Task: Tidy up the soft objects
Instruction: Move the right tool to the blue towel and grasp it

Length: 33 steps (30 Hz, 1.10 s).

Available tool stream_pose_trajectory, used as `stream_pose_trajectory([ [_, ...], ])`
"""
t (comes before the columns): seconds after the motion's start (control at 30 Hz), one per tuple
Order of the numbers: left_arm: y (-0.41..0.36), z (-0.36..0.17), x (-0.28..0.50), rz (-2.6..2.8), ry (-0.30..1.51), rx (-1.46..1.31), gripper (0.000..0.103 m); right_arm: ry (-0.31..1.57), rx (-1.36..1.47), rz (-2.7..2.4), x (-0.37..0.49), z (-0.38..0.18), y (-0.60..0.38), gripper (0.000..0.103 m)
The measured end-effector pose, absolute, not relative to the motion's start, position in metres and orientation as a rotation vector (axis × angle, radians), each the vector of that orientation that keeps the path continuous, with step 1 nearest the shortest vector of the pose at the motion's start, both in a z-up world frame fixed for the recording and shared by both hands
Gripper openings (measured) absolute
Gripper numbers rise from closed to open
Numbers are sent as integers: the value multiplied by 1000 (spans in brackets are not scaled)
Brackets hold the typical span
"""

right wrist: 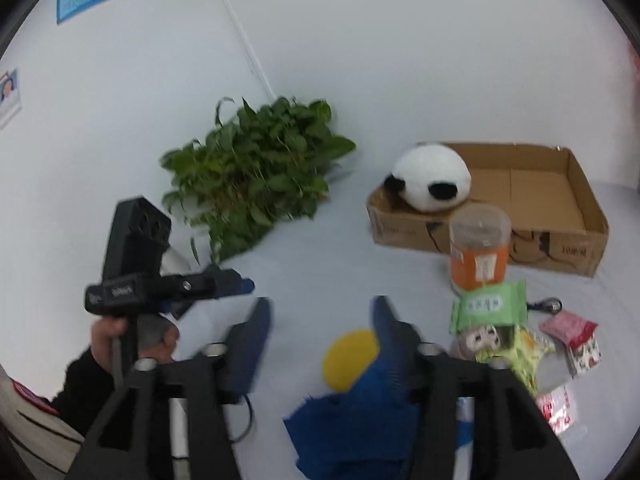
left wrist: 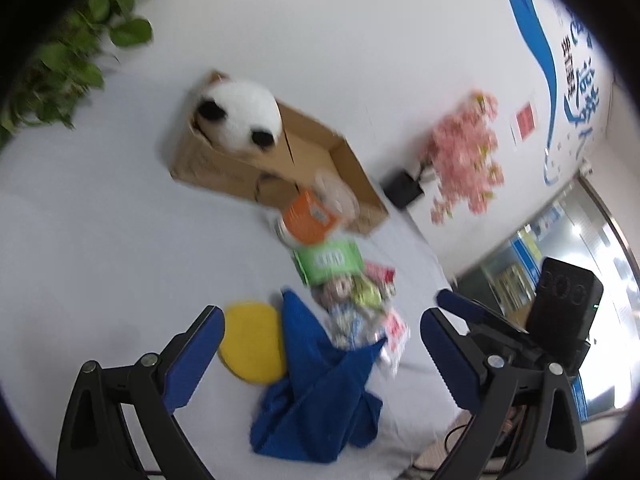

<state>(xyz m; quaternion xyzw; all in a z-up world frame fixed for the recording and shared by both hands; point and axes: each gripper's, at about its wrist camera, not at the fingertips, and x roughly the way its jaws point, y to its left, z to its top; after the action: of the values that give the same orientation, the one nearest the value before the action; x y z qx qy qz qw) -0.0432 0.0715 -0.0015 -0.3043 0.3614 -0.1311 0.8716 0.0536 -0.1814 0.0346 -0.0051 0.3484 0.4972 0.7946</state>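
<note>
The round black-and-white plush panda (right wrist: 431, 179) sits at one end of the shallow brown cardboard box (right wrist: 560, 200), which reads as the collecting place for soft things: it is open-topped and otherwise bare inside. The crumpled blue towel (left wrist: 320, 392) and the flat round yellow sponge pad (left wrist: 252, 340) lie touching each other on the bench, nearest the grippers, probably because they are the soft items not yet sorted. The harder goods form a loose row from the box toward the towel: an orange-labelled clear plastic jar (right wrist: 478, 252), a green wipes packet (right wrist: 486, 306) and a heap of small snack sachets (right wrist: 516, 346), likely to be left out of the box.

The left gripper (left wrist: 322, 344) has its blue-padded jaws spread with nothing between them; the towel and sponge only show beyond the gap. The right gripper (right wrist: 322, 332) is likewise spread and empty, hanging above the towel. A hand (right wrist: 132, 334) in a dark sleeve holds the left tool's handle.

The bench (left wrist: 100, 240) is covered in a plain pale grey-white sheet and meets white walls. A leafy green potted plant (right wrist: 256, 176) stands in the corner, a pink artificial flower spray (left wrist: 466, 152) in a black pot stands by the wall, and blue lettering (left wrist: 576, 80) runs across it near a glazed doorway.
</note>
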Motion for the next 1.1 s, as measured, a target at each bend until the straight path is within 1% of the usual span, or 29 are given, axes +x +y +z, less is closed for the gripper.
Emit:
stream_pose_trajectory([
  [0.03, 63, -12, -39, -309, 799, -636, 98, 789, -31, 1067, 52, 18, -183, 84],
  [0.13, 36, -46, -27, -395, 930, -649, 98, 904, -169, 1062, 39, -37, -181, 84],
  [0.23, 9, -75, -18, -450, 1046, -631, 98, 905, -317, 1076, 22, -73, -176, 84],
  [0.37, -10, -97, -13, -439, 1132, -602, 97, 937, -436, 991, 19, -115, -166, 84],
  [0.4, -13, -102, -12, -436, 1149, -602, 89, 965, -438, 966, 22, -125, -164, 84],
  [0.43, -16, -106, -12, -442, 1164, -610, 86, 984, -435, 953, 24, -132, -163, 84],
  [0.47, -16, -104, -14, -441, 1138, -613, 85, 972, -435, 949, 23, -132, -161, 84],
  [0.5, -17, -104, -14, -449, 1142, -620, 72, 961, -445, 946, 21, -132, -159, 82],
  [0.53, -19, -106, -13, -457, 1154, -621, 62, 958, -452, 940, 19, -135, -157, 81],
  [0.57, -21, -108, -14, -449, 1161, -611, 48, 954, -453, 932, 20, -137, -156, 77],
  [0.6, -21, -109, -14, -438, 1164, -598, 41, 952, -455, 920, 19, -138, -155, 73],
  [0.63, -22, -108, -16, -437, 1160, -590, 37, 946, -459, 914, 19, -139, -154, 68],
  [0.67, -21, -107, -18, -443, 1154, -590, 27, 940, -466, 914, 17, -139, -154, 58],
  [0.7, -21, -105, -20, -449, 1144, -589, 23, 938, -470, 921, 16, -138, -154, 46],
  [0.73, -21, -102, -22, -451, 1128, -584, 23, 942, -467, 927, 15, -136, -154, 40],
  [0.77, -20, -98, -25, -457, 1107, -578, 22, 946, -461, 932, 14, -134, -155, 28],
  [0.8, -21, -93, -26, -461, 1088, -570, 22, 948, -453, 940, 13, -131, -156, 24],
  [0.93, -23, -61, -39, -463, 997, -533, 22, 890, -401, 970, 0, -107, -164, 21],
  [1.1, -18, -6, -50, -455, 848, -484, 22, 754, -320, 1009, -4, -57, -171, 21],
])
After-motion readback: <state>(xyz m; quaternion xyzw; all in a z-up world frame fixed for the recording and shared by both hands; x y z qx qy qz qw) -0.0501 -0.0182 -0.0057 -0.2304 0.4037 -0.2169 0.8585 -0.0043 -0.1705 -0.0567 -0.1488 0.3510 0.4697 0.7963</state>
